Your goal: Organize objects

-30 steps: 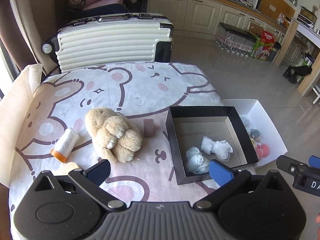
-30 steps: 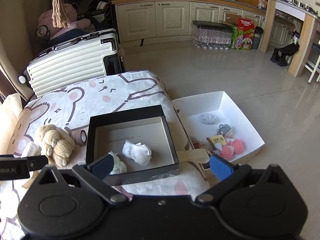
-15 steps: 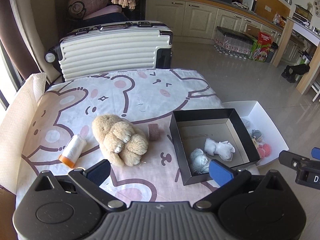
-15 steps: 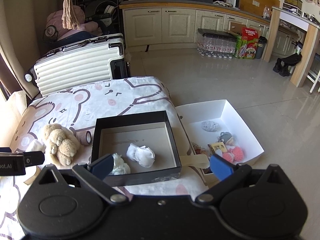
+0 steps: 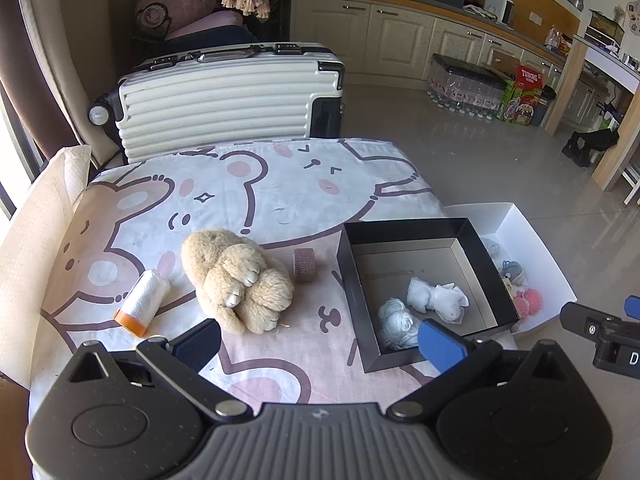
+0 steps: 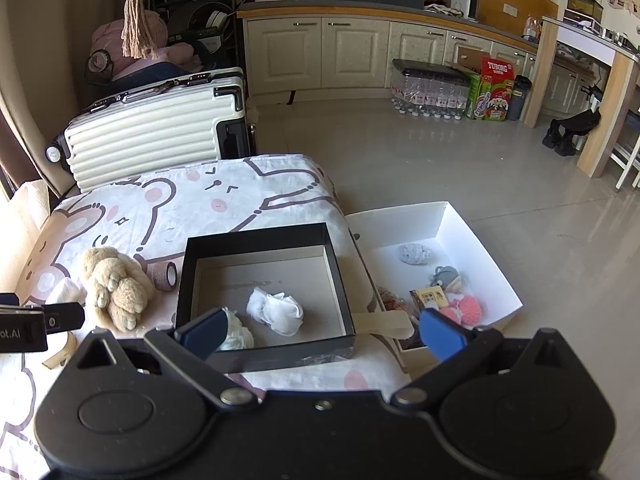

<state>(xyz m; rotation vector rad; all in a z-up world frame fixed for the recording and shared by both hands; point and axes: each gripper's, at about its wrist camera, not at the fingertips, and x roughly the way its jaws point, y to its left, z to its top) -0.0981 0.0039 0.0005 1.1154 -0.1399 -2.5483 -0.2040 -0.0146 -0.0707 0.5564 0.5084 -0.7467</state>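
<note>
A black box (image 5: pixel 476 240) (image 6: pixel 264 236) sits on the bear-print cloth and holds two white crumpled items (image 5: pixel 436 296) (image 6: pixel 276 310). Left of it lie a tan plush toy (image 5: pixel 236 280) (image 6: pixel 114 284), a brownish tape roll (image 5: pixel 306 265) (image 6: pixel 167 276) and a white thread spool with an orange end (image 5: pixel 142 298). My left gripper (image 5: pixel 318 340) is open and empty, held above the cloth's near edge. My right gripper (image 6: pixel 320 330) is open and empty, above the black box's near side.
A white tray (image 5: pixel 532 236) (image 6: pixel 472 236) with several small toys sits right of the table, lower down. A cream suitcase (image 5: pixel 224 96) (image 6: pixel 152 128) stands behind the table. Tiled floor and kitchen cabinets (image 6: pixel 352 52) lie beyond.
Both grippers have pulled back and up from the table, so the objects look smaller and farther. Nothing on the table has moved.
</note>
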